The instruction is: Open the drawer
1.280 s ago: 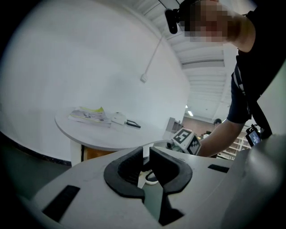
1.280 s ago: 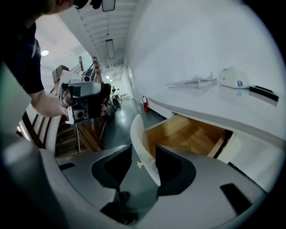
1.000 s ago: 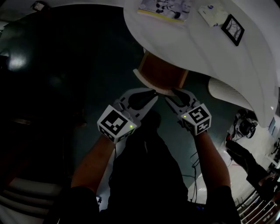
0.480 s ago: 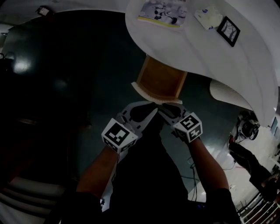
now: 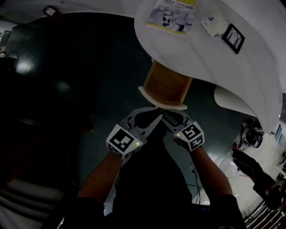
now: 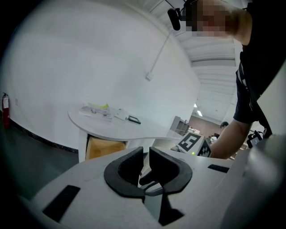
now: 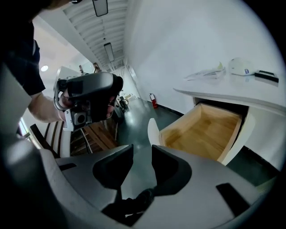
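Both grippers had drawn closer together since the earlier frame and sat just short of the drawer's white front panel, where a second before their tips had met its edge. In the head view the drawer [image 5: 166, 85] stood pulled out from under the white table [image 5: 214, 60], its wooden inside showing and its back end hidden beneath the tabletop. That view was dark, so it was hard to tell whether the tips touched the panel. The right gripper view showed the drawer ahead with floor between.

The left gripper [image 5: 155, 117] had its jaws a narrow slit apart with nothing between them. Its own body blocked most of the drawer in the left gripper view, leaving only a strip of wood visible. The right gripper [image 5: 168, 117] had its jaws parted a little wider, also empty. What could be seen of the drawer's inside looked bare, and no handle could be made out.

On the table lay a booklet [image 5: 172, 13], a small white item [image 5: 214, 24] too small to identify, and a dark-framed picture [image 5: 234, 36].
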Tool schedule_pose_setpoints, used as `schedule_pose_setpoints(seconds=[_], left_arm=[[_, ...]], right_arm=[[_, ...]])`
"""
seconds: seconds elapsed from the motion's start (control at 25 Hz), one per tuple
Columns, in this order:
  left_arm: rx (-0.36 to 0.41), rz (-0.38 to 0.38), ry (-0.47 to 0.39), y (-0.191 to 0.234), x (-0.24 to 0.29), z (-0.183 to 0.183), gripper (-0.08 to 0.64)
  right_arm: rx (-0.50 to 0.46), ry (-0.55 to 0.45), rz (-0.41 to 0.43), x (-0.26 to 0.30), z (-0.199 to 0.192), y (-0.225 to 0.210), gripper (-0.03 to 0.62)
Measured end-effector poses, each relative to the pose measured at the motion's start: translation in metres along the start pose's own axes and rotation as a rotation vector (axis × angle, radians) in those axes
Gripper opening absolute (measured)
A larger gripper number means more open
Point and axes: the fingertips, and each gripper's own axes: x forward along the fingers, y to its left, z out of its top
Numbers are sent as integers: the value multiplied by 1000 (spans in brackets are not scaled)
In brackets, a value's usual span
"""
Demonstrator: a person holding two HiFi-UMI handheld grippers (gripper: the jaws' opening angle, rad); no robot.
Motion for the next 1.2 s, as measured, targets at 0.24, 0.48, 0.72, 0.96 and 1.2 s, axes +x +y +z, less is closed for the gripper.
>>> schedule_pose_setpoints(seconds=[0.24,0.48,0.72,0.96,1.2], left_arm=[[14,24,-15,-4,-16,22,48],[29,68,-93,-16,-47,72,39],[50,106,-64,-32,-85,102,32],[98,73,-55,-44,-105,123,31],[168,54,-93,-69,-119,162,31]], right_arm=[[31,-48,-46,-20,31,-8,126],[33,-174,-59,-63,91,24,124],[32,-285,-61,-103,139,80,114],[-18,-395,-57,-130,183,117,89],[-71,-495,-64,-167,221,139,64]])
